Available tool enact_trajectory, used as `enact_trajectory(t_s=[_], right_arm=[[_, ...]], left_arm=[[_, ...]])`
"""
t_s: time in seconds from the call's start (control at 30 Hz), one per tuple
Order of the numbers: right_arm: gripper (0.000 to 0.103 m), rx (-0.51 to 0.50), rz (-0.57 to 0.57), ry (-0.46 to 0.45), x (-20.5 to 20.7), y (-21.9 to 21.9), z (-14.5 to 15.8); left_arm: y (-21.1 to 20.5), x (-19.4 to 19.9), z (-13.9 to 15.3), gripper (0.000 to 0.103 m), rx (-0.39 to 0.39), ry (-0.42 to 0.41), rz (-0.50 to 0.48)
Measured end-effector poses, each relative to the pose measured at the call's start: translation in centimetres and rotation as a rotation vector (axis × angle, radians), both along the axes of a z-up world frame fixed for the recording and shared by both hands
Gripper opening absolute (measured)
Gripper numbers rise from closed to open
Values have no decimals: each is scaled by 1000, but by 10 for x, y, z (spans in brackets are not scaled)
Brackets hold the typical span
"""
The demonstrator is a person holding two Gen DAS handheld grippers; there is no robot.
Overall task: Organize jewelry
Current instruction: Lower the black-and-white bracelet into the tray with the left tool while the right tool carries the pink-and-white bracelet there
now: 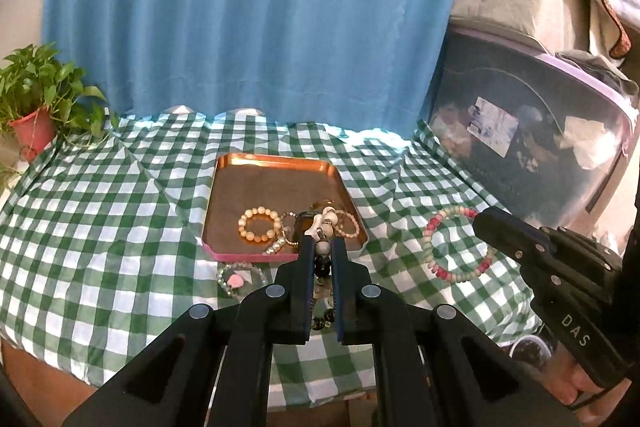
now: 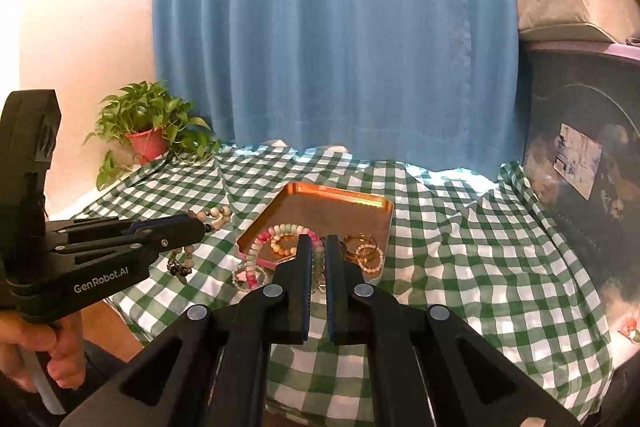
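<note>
My left gripper (image 1: 323,241) is shut on a bracelet of white and dark beads (image 1: 328,215), which dangles below the fingers above the tray's near edge. My right gripper (image 2: 316,239) is shut on a pink, cream and green bead bracelet (image 2: 252,255) that hangs in a loop to its left. From the left wrist, the right gripper (image 1: 478,221) holds that loop (image 1: 427,251) over the checked cloth. A copper tray (image 1: 276,163) holds a cream bead bracelet (image 1: 260,225) and a few thinner ones. A clear bracelet with a pink heart (image 1: 236,279) lies on the cloth in front of the tray.
A green-and-white checked cloth (image 1: 100,227) covers the table. A potted plant (image 2: 148,131) stands at the back left, a blue curtain (image 2: 340,47) hangs behind, and a large dark storage box (image 1: 540,131) blocks the right side. A person's hand (image 2: 36,351) grips the left tool.
</note>
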State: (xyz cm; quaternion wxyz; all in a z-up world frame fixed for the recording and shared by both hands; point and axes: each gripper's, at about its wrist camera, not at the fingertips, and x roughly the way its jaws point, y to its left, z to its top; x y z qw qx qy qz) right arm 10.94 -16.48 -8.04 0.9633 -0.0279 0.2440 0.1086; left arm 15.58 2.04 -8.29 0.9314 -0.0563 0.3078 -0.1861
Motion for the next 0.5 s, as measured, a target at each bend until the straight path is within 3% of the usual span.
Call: enact_trajectory(t_s=[0.3, 0.5], right_arm=[[4, 17, 11, 21, 44, 3, -11], [4, 42, -2, 48, 85, 0, -24]], left_arm=[[6, 47, -15, 8, -29, 21, 4], [17, 92, -28, 8, -103, 42, -4]])
